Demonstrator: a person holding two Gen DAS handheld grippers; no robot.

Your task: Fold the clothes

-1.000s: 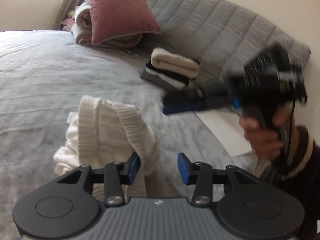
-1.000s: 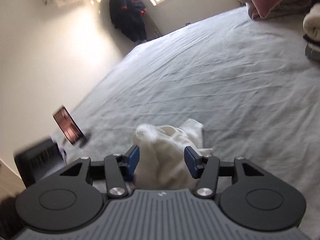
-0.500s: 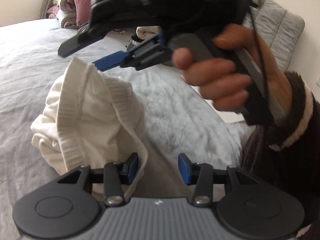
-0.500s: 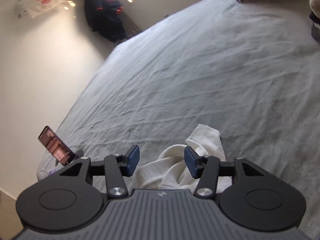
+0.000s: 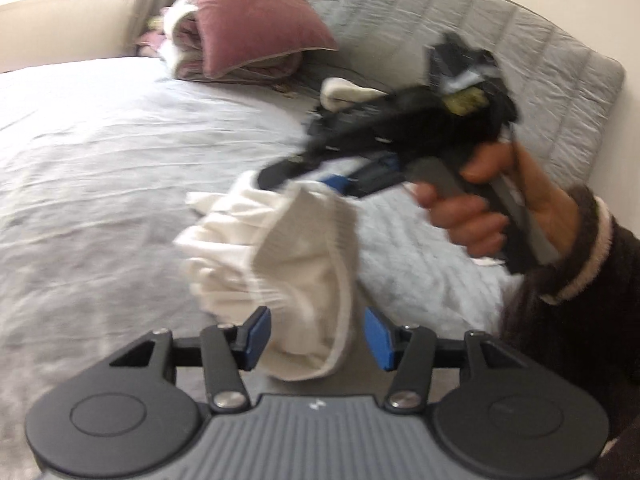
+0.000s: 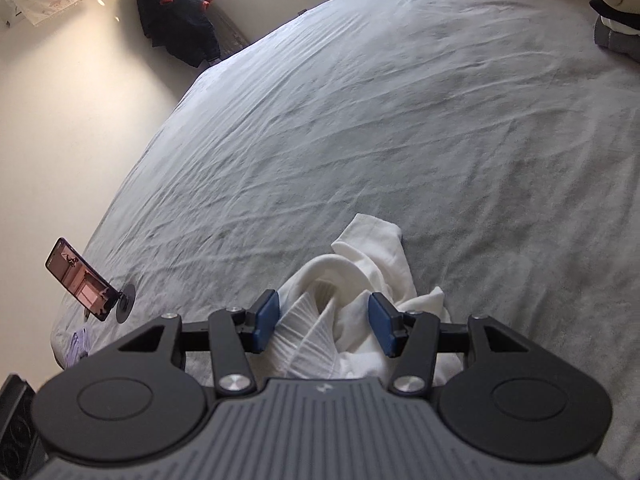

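Note:
A crumpled white garment (image 5: pixel 296 248) with a ribbed hem lies bunched on the grey bed (image 5: pixel 100 160). My left gripper (image 5: pixel 316 334) is open, and a fold of the hem sits loosely between its blue pads. A hand holds my right gripper (image 5: pixel 336 180) at the garment's far upper edge, blurred by motion. In the right wrist view the right gripper (image 6: pixel 324 324) is open too. The white garment (image 6: pixel 372 264) is heaped between and beyond its fingers, ribbed band nearest the camera.
A pink pillow (image 5: pixel 248 16) and rolled bedding lean on the grey quilted headboard (image 5: pixel 520 40). A folded clothes stack (image 6: pixel 616 0) sits beside them. A phone on a stand (image 6: pixel 80 276) stands near the bed's edge. A dark coat (image 6: pixel 176 12) hangs in the corner.
The right gripper swung in from the right across the left wrist view and now sits at the garment's far edge. The cloth has come up between both pairs of fingers.

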